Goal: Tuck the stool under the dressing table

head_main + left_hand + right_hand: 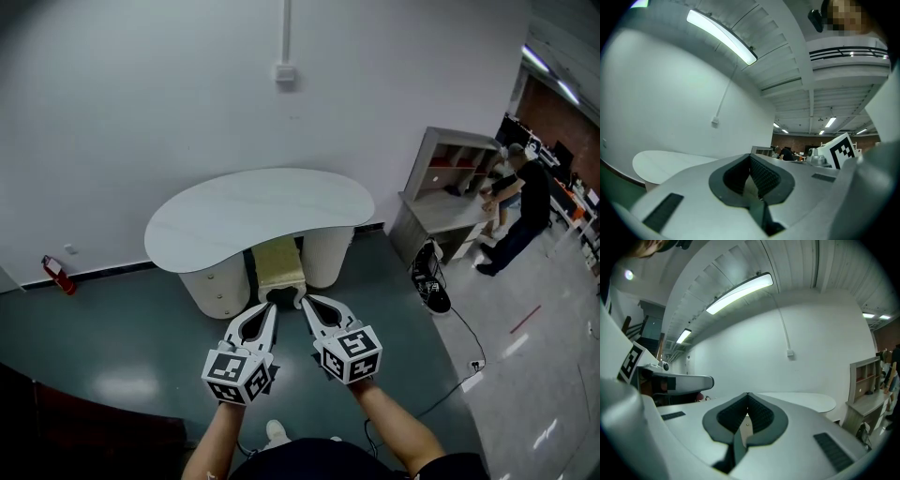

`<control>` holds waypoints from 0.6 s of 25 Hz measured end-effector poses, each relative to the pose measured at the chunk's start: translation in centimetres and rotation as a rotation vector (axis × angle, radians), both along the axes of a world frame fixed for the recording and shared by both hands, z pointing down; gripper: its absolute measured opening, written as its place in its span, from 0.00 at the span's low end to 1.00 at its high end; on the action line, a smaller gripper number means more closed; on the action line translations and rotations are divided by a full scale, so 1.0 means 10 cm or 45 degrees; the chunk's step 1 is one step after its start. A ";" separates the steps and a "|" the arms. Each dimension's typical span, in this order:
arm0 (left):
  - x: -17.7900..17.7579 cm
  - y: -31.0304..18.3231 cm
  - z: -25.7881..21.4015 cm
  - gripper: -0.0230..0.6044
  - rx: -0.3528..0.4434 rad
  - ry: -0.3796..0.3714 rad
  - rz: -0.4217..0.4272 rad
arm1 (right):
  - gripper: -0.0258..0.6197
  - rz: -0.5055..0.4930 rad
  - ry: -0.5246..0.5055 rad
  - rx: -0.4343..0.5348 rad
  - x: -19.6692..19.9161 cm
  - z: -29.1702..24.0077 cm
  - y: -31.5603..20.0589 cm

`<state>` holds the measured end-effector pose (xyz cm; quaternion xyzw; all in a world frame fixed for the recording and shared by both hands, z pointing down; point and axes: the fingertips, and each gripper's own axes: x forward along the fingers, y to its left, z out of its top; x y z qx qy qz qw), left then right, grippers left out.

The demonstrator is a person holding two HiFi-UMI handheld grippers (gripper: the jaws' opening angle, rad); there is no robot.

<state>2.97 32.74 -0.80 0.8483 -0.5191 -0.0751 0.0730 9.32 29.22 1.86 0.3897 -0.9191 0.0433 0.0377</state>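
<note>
The white kidney-shaped dressing table (234, 220) stands against the wall on two rounded pedestals. A beige stool (280, 262) sits between the pedestals, its far part under the top and its near edge sticking out. My left gripper (271, 303) and right gripper (303, 301) are side by side with their tips at the stool's near edge, both shut with nothing held. Whether they touch the stool I cannot tell. The left gripper view shows shut jaws and the table top (665, 164) beyond. In the right gripper view the jaws also meet, with the table top (806, 401) behind.
A red fire extinguisher (59, 275) stands by the wall at left. A grey shelf desk (448, 197) is at right, with a black object (430, 281) and a cable (464, 328) on the floor. People (520, 211) stand at far right.
</note>
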 end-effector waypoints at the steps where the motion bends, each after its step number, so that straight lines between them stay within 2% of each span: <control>1: 0.08 0.04 -0.02 0.05 0.005 -0.002 0.000 | 0.06 -0.002 -0.005 0.006 0.06 -0.03 0.05; 5: 0.34 0.20 -0.07 0.05 0.038 -0.015 -0.022 | 0.06 -0.030 -0.030 0.044 0.26 -0.14 0.24; 15: 0.99 0.53 -0.10 0.05 0.042 0.010 -0.070 | 0.06 -0.079 -0.033 0.074 0.88 -0.18 0.62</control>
